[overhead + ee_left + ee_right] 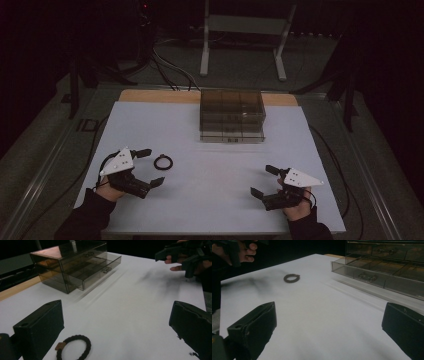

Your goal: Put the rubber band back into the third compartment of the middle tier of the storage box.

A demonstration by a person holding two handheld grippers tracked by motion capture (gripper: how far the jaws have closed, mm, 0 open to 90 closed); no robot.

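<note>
The left gripper [150,167] is waiting wide open beside the black beaded bracelet [163,162], lying left of the middle. Next it probably needs to close on it. The right gripper [263,181] is open too.

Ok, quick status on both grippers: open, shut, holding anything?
Left gripper: open, empty, jaws spread beside the black bracelet without touching it.
Right gripper: open, empty, jaws spread over the bare white table.
</note>
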